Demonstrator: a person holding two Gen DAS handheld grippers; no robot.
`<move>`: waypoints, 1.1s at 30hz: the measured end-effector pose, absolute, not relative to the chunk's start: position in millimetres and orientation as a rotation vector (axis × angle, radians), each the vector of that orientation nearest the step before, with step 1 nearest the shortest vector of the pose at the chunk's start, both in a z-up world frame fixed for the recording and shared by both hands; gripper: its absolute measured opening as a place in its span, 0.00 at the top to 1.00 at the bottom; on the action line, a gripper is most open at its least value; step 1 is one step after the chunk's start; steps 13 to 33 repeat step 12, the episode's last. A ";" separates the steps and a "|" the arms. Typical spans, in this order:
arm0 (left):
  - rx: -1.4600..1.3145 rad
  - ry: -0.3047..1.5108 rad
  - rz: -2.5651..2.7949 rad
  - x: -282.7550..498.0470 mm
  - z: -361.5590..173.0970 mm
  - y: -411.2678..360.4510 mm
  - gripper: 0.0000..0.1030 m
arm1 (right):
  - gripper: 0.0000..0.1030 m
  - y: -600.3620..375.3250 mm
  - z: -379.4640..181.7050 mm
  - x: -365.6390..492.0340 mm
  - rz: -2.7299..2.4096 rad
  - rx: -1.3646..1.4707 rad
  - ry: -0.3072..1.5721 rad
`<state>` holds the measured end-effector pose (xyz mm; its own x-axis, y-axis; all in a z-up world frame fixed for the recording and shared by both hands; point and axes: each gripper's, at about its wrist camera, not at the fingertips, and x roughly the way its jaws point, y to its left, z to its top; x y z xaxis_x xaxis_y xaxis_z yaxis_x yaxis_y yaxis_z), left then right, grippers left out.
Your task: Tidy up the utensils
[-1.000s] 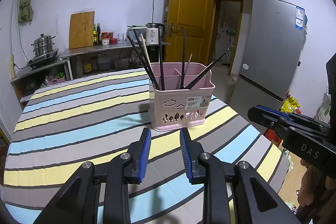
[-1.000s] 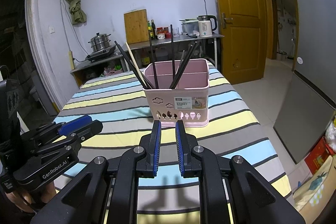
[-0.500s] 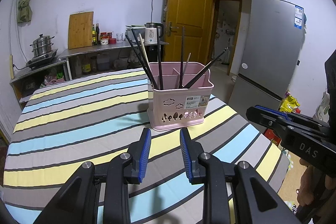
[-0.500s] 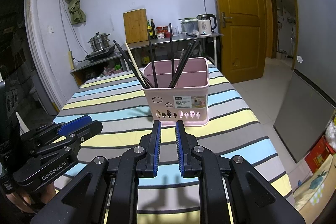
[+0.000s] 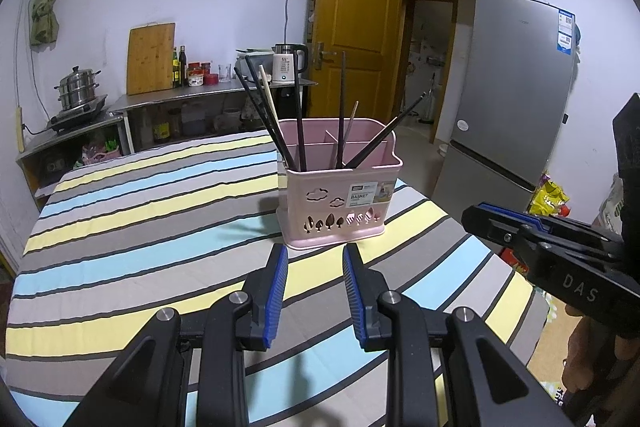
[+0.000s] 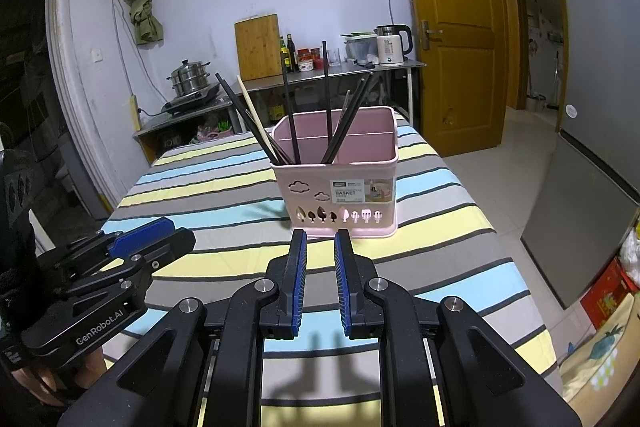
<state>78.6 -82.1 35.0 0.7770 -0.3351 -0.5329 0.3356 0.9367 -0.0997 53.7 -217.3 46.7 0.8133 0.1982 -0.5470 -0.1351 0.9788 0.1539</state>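
A pink utensil basket [image 5: 340,203] [image 6: 344,195] stands on the striped table, with several dark chopsticks [image 5: 300,123] [image 6: 328,107] and a pale one [image 5: 269,95] leaning in its compartments. My left gripper [image 5: 315,255] hovers just in front of the basket, open with nothing between its blue pads. My right gripper [image 6: 320,239] is also in front of the basket, its jaws apart by a narrow gap and empty. Each gripper shows at the side of the other's view: the right gripper [image 5: 532,227] and the left gripper [image 6: 140,231].
The striped tablecloth [image 5: 140,227] covers the table, whose right edge [image 5: 520,287] drops to the floor. A grey fridge [image 5: 516,99] stands to the right, a wooden door [image 5: 352,27] behind. A steel counter [image 6: 320,71] with kettle, bottles and cutting board lines the back wall.
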 end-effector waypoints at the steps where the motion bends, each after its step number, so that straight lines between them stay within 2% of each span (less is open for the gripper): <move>1: -0.001 0.576 -0.365 78.5 35.1 -81.6 0.73 | 0.86 -217.3 46.4 53.5 0.178 0.110 0.596; 33: 0.006 0.574 -0.363 80.6 33.8 -79.1 0.73 | 0.86 -216.1 43.7 55.9 0.176 0.111 0.603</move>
